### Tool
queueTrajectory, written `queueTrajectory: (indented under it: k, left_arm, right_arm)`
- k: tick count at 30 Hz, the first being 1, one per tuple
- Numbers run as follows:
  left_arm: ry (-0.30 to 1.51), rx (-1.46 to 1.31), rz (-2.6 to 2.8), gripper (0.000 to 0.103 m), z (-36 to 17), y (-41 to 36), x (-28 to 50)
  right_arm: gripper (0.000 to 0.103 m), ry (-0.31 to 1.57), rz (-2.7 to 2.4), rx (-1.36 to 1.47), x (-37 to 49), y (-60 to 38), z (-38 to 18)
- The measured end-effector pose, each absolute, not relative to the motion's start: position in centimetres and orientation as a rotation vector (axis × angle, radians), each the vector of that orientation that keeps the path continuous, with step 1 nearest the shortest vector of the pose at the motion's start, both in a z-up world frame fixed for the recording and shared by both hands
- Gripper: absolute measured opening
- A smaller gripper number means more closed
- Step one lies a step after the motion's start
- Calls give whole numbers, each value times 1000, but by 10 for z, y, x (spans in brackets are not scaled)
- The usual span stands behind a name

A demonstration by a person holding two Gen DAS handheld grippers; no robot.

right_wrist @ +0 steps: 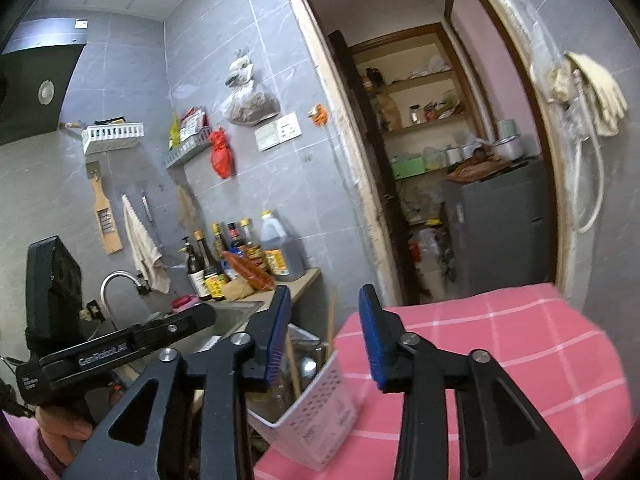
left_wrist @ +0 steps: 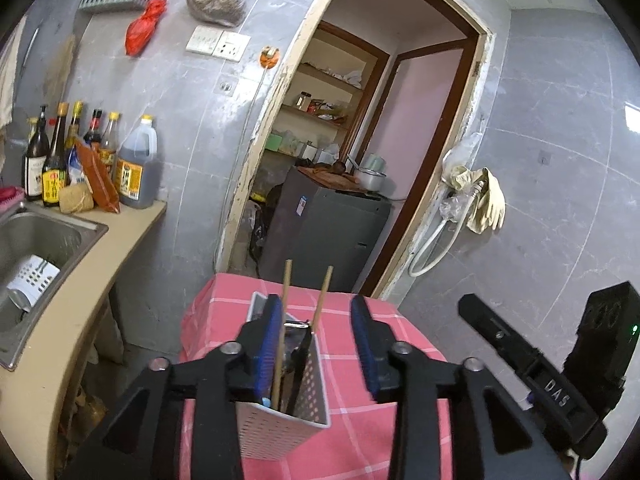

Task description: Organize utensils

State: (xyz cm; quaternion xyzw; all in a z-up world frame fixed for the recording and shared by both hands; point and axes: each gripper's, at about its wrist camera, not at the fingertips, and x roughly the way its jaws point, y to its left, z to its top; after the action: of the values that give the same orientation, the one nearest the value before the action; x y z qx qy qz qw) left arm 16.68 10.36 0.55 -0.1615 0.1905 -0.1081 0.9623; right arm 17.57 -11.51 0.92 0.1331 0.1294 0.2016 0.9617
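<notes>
A white perforated utensil holder [left_wrist: 280,420] stands on the pink checked tablecloth [left_wrist: 400,340]. Two wooden chopsticks [left_wrist: 326,292] stick up out of it, with dark and metal utensils beside them. My left gripper [left_wrist: 316,308] hangs just over the holder. Its jaws are open and the left chopstick runs along its left pad [left_wrist: 268,344] without being pinched. In the right wrist view the same holder [right_wrist: 320,412] sits at the cloth's left edge, chopsticks [right_wrist: 331,312] inside. My right gripper [right_wrist: 325,296] is open above it and holds nothing.
A steel sink [left_wrist: 48,236] on the left holds a second white holder [left_wrist: 34,280]. Sauce bottles [left_wrist: 80,156] crowd the counter's end. Behind the table is a doorway with a grey fridge [left_wrist: 320,236]. Gloves [left_wrist: 484,200] hang on the right wall. A hand [right_wrist: 60,428] grips the left tool.
</notes>
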Motion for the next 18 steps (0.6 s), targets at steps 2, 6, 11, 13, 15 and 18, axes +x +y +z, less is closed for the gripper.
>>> queueTrajectory:
  k: [2, 6, 11, 13, 15, 18]
  left_arm:
    - [379, -305, -213, 50, 11, 96, 160]
    - [355, -273, -173, 81, 20, 82, 146]
    - [328, -233, -119, 99, 28, 64, 126]
    - [319, -206, -98, 101, 30, 56, 116]
    - [309, -185, -76, 102, 30, 49, 104]
    - [301, -164, -54, 102, 30, 40, 88]
  right_arm:
    - [47, 253, 374, 255, 168, -126, 17]
    - [60, 252, 316, 228, 155, -145, 27]
    - [90, 241, 231, 193, 132, -174, 38]
    - [94, 239, 216, 175, 124, -180, 42]
    - [100, 234, 194, 156, 114, -188, 45]
    - [101, 231, 172, 148, 101, -198, 47]
